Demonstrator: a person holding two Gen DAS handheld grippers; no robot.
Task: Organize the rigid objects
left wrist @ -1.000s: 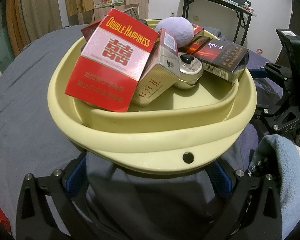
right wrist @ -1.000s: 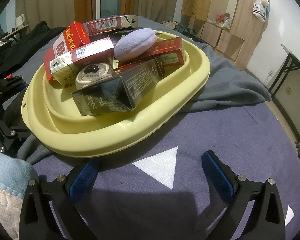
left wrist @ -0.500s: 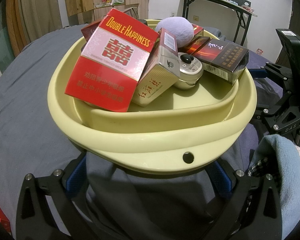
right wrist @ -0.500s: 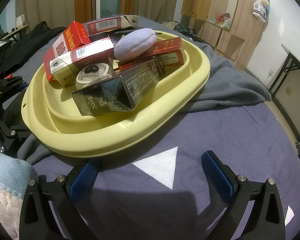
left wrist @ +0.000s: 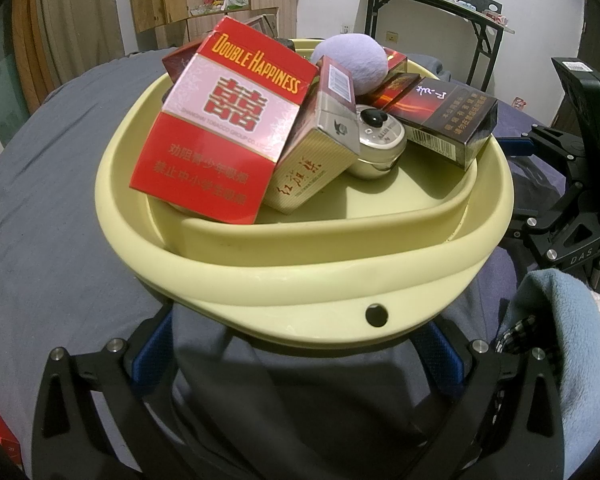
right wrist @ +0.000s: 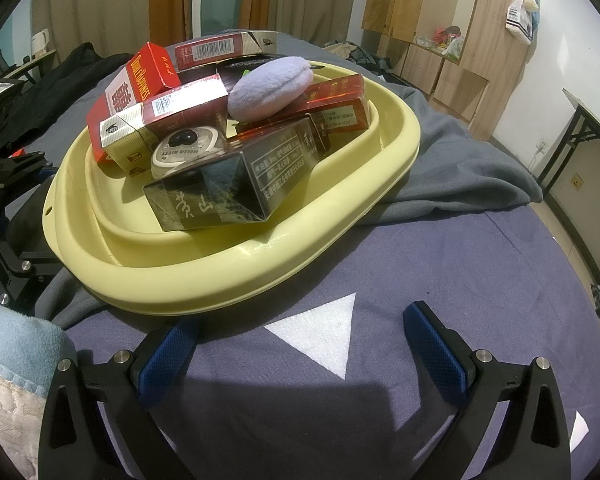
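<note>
Yellow basin (left wrist: 300, 272) on a grey blanket (right wrist: 460, 168) over the bed, heaped with rigid items: red Double Happiness box (left wrist: 224, 128) leaning upright at the left, gold-and-maroon pack (left wrist: 316, 148) tilted against it, round cream compact (left wrist: 380, 140) in the middle, dark pack (left wrist: 444, 116) resting on the right rim, lilac plush puff (left wrist: 352, 60) on top. Left gripper (left wrist: 300, 356): blue pads wide apart, just beside the basin's near rim, nothing held. Right gripper (right wrist: 304, 344): spread, empty, over the white triangle (right wrist: 320, 336). Compared with half a second ago: no change, both views identical.
</note>
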